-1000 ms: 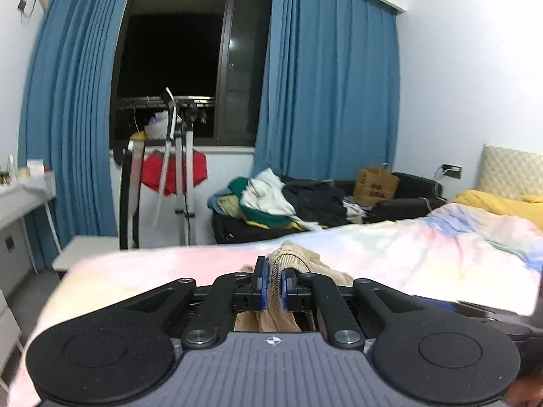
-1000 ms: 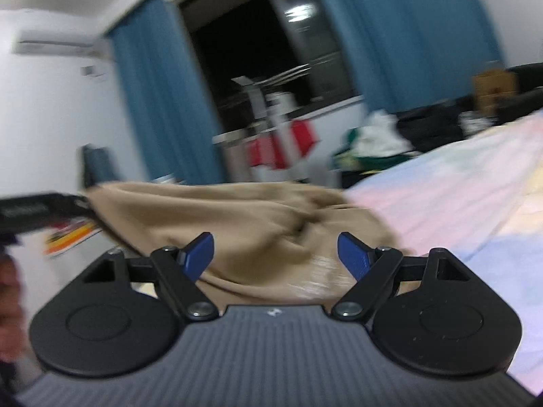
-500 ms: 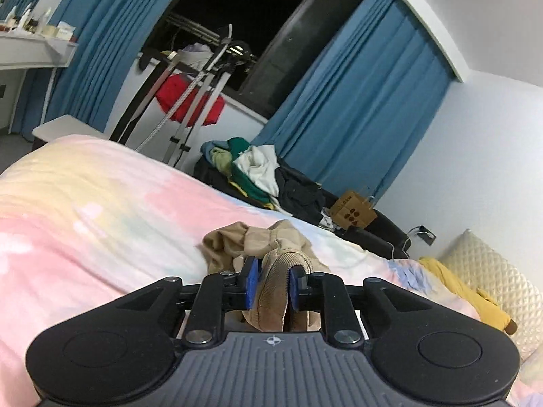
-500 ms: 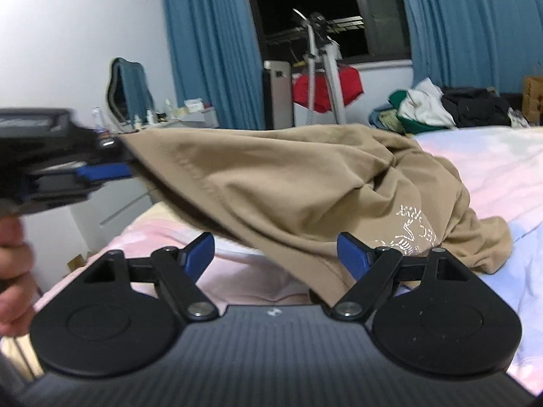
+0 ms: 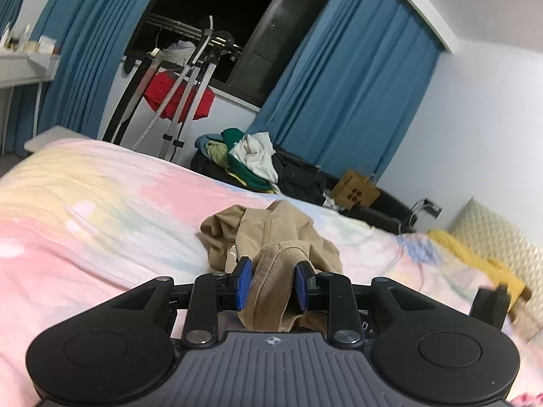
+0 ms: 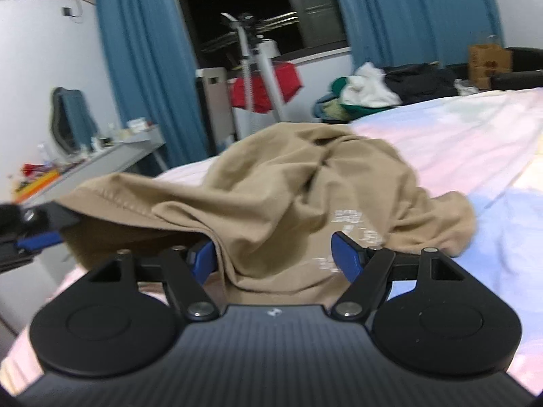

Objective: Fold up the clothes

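The room is lit evenly by indoor light from overhead, while the window [image 5: 217, 27] is seen black, with small glints on its glass. Strong fisheye bending is shown at the edges of both views, where the curtains [image 5: 346, 91] are curved. The right wrist view is smeared by motion blur, most heavily across the bed [image 6: 475, 142].

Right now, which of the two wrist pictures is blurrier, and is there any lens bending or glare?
Right wrist view: softer overall, with the crumpled tan cotton garment and its white print smeared. Left wrist view: sharper in the middle, blurred at the right edge around the yellow blanket; strong fisheye bending curves the blue pleated curtains. No glare in either; the window is dark.
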The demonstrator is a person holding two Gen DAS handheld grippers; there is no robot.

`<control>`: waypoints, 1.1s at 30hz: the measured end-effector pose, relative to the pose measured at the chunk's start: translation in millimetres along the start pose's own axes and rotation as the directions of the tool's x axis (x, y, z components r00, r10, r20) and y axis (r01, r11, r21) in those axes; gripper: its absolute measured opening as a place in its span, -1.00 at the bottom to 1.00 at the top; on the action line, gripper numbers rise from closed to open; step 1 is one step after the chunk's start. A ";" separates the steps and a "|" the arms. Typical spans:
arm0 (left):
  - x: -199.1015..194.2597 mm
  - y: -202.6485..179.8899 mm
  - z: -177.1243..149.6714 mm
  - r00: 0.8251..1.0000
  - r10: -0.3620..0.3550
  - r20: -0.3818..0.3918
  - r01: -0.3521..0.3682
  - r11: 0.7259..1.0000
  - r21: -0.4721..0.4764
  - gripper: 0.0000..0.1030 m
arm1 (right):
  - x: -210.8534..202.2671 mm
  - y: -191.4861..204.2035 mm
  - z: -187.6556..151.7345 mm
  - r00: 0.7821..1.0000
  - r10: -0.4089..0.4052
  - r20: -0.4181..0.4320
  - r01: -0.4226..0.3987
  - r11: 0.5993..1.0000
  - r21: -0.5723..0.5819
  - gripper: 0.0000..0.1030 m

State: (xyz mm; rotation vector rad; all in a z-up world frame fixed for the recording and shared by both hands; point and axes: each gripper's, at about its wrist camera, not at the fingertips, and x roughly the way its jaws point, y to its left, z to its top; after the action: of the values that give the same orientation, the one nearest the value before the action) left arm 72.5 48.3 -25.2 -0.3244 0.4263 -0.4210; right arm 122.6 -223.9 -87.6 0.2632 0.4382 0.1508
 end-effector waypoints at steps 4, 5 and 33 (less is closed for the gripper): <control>-2.4 -3.2 -1.8 0.997 0.067 0.048 -0.068 0.997 0.020 -0.48 | 12.1 -9.2 -8.0 0.986 -0.121 -0.118 0.121 0.993 -0.004 0.43; -3.3 -1.2 -1.6 0.996 0.075 0.053 -0.075 0.997 0.010 -0.49 | 17.2 -12.6 -11.0 0.977 -0.141 -0.161 0.142 0.990 -0.004 0.42; 43.7 -43.0 -41.7 0.975 0.203 0.094 -0.221 0.938 0.267 -0.67 | -6.8 -58.4 8.9 0.995 0.021 -0.095 0.008 0.955 0.298 0.05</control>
State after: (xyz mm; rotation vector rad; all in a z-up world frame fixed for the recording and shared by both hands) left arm 75.6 -17.7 -58.9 -0.0187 0.3288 -0.2525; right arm 125.6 -283.0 -93.6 0.5564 0.5570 0.1038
